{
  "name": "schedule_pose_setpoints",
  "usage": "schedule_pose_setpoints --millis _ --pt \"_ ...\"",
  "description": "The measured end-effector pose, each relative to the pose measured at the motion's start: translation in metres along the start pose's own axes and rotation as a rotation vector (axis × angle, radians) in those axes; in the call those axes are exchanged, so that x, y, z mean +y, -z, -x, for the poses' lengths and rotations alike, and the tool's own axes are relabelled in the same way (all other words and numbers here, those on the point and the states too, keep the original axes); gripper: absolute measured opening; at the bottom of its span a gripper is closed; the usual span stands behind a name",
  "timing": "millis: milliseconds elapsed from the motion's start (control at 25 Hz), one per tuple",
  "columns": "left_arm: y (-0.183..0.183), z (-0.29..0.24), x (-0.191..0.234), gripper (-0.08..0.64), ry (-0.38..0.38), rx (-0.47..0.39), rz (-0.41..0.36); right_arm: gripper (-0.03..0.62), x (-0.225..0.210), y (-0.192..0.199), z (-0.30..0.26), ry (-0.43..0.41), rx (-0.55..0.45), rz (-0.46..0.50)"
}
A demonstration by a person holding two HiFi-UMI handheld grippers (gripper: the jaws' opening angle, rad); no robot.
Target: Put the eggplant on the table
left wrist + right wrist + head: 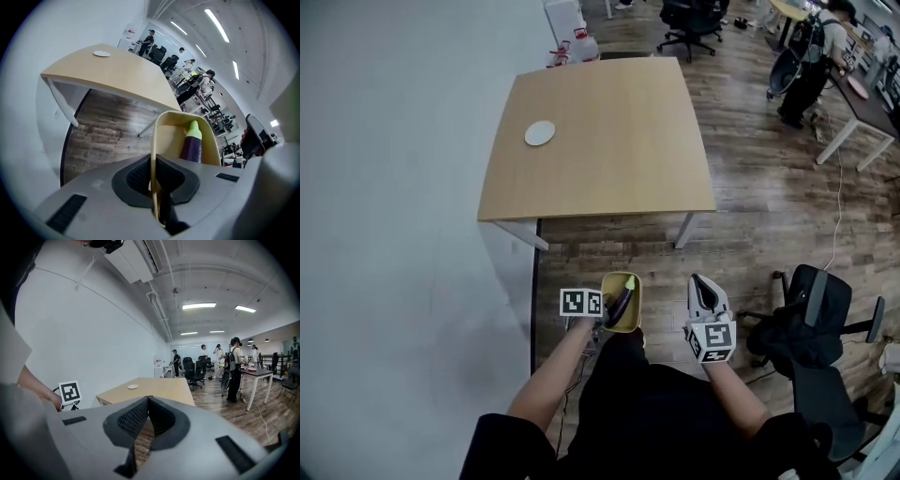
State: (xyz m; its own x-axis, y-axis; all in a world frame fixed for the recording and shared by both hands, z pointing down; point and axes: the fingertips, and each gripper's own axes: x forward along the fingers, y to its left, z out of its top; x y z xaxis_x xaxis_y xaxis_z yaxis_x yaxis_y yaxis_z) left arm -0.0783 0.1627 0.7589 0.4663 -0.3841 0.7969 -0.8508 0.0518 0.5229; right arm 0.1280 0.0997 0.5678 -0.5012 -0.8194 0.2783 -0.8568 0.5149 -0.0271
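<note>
The fingers of our left gripper (153, 160) pinch the wall of the yellow tub (171, 139) with the eggplant (191, 146) inside, and those of our right gripper (148, 400) are pressed together empty, so we should carry the tub level to the near edge of the counter (609, 150).

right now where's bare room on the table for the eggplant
Nearly all the light wooden table is bare: the near edge, middle and right side. Only a small white round dish sits near its left edge. The purple eggplant is in the yellow tub the left gripper holds.
</note>
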Motion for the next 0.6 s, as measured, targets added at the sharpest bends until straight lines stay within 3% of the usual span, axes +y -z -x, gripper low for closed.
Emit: schedule_pose_setpoints --millis 400,600 --pt "-0.127 -0.007 0.074 0.018 -0.047 0.018 0.043 0.058 -0.005 -0.032 -0.122 0.047 0.024 0.028" --pt "-0.179 -0.013 0.092 0.018 -0.05 -0.004 0.046 0.058 -0.001 -0.045 -0.151 0.07 0.032 -0.034"
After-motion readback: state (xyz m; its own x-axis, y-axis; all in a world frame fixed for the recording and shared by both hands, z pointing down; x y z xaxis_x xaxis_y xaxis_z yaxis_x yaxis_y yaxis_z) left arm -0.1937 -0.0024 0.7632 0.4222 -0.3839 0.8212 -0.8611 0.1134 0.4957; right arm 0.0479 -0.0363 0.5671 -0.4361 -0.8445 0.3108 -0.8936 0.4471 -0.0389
